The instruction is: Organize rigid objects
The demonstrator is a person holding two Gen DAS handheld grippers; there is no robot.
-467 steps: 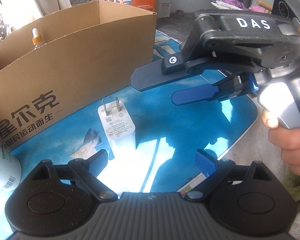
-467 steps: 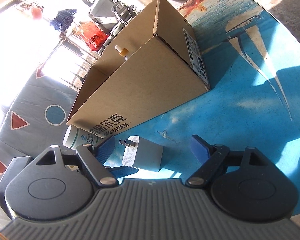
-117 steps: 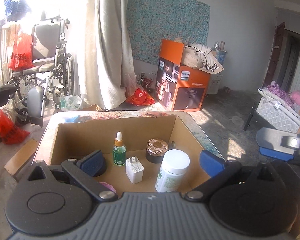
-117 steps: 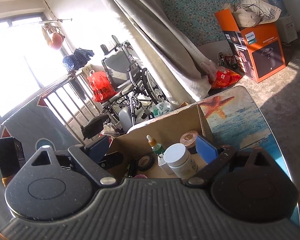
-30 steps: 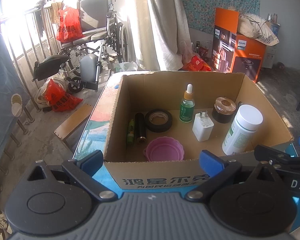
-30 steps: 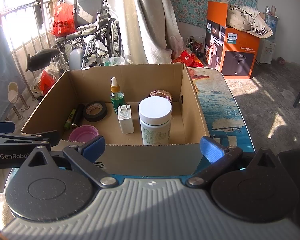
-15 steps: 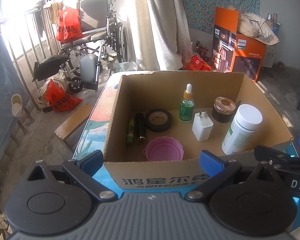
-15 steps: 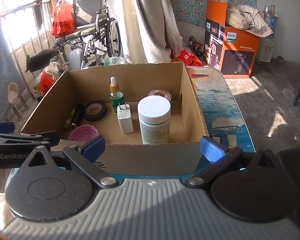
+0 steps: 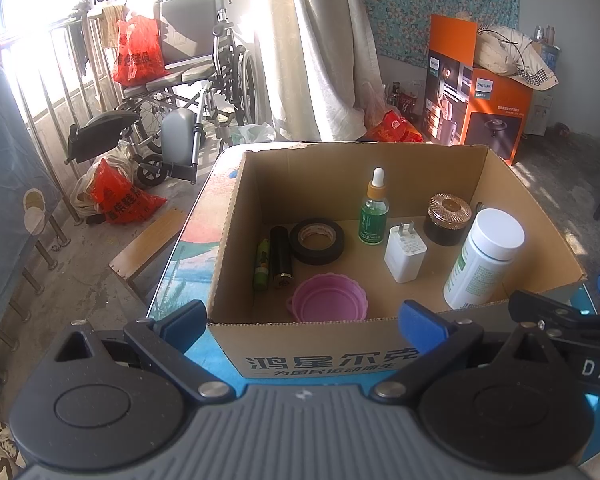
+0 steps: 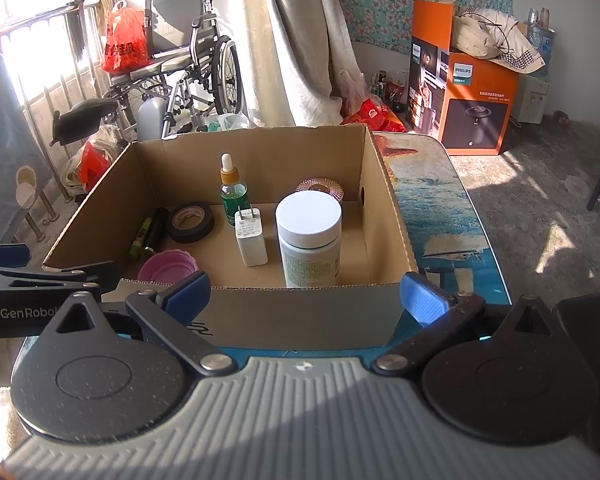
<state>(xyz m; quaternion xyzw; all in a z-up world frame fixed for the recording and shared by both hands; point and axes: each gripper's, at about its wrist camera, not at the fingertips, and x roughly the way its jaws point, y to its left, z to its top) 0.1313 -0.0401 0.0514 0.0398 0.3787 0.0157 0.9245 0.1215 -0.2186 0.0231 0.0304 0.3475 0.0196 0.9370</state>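
An open cardboard box (image 9: 332, 354) (image 10: 384, 184) stands on the blue table. Inside it are a white charger plug (image 9: 405, 254) (image 10: 251, 237), a white pill bottle (image 9: 485, 258) (image 10: 309, 238), a green dropper bottle (image 9: 374, 208) (image 10: 232, 190), a tape roll (image 9: 317, 240) (image 10: 190, 222), a pink cup (image 9: 328, 298) (image 10: 168, 266), a copper-lidded jar (image 9: 448, 218) (image 10: 320, 190) and two dark sticks (image 9: 280, 256). My left gripper (image 9: 302, 322) and my right gripper (image 10: 304, 294) both hang open and empty just short of the box's near wall.
The blue sea-print table (image 10: 432, 200) runs on to the right of the box. Beyond its far edge are a wheelchair (image 9: 188, 92), red bags (image 9: 116, 196), a curtain and an orange carton (image 10: 464, 100). A wooden plank (image 9: 148, 244) lies on the floor to the left.
Over the longer span the plug and bottle went from the table into the box, and both grippers drew back to the near side. In the last second nothing has moved.
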